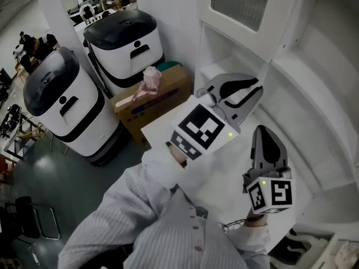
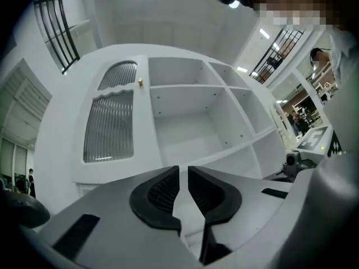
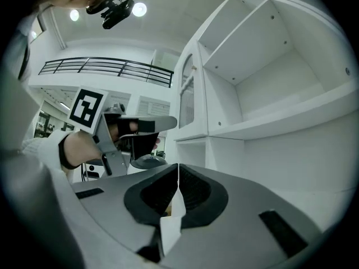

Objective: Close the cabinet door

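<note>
White cabinet (image 2: 185, 122) fills the left gripper view, its shelves bare and uncovered across the centre and right. The cabinet door (image 2: 112, 122), panelled with ribbed glass, stands at centre left beside those shelves; whether it sits fully flush cannot be told.

In the head view, two white machines with dark lids (image 1: 120, 43) occupy the upper left, with a cardboard box (image 1: 151, 102) just right of them and a small pink object on top of it. A striped sleeve (image 1: 140, 223) runs up from the lower edge.

The left gripper (image 1: 244, 94), at frame centre, points toward the cabinet, its jaws a narrow slit apart with nothing between them. The right gripper (image 1: 266, 144), lower right, is clenched on nothing. A small brass knob (image 2: 140, 82) marks the door's right edge.
</note>
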`<state>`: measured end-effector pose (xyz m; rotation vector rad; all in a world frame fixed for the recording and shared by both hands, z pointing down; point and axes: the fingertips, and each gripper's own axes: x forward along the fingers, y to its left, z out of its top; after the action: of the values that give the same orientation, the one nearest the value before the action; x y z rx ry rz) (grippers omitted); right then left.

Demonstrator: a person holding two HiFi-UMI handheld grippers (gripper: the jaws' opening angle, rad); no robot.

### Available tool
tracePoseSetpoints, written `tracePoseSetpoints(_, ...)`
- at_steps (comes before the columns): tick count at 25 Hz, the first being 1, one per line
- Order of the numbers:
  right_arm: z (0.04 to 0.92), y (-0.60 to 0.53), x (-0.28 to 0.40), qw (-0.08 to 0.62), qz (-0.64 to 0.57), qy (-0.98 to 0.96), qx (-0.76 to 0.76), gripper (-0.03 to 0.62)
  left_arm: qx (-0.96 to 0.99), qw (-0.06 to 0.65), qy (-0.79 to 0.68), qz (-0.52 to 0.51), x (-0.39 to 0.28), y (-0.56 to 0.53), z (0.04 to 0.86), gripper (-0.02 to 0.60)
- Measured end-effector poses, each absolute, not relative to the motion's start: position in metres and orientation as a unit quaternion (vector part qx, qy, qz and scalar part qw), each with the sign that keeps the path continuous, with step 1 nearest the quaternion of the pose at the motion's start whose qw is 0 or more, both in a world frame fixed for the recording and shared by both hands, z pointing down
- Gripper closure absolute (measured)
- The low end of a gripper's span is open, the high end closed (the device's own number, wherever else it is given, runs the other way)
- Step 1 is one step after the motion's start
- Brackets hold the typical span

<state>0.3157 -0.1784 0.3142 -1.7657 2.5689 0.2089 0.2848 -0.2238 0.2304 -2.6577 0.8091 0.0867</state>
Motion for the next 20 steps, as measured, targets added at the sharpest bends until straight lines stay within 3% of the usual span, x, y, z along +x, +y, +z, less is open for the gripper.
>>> tracePoseSetpoints(10,0.353,-0.164,0.307,0.002,0.034,0.827,-0.561,0.58,-0.944,0.125,0.304,0.004,0.269,-0.195,0.324,0.543)
tracePoseSetpoints(20,0.364,-0.156,0.31,-0.001,0.021,0.825,-0.565,0.58,-0.955,0.076,0.288,0.003,0.275,-0.179,0.357,0.563)
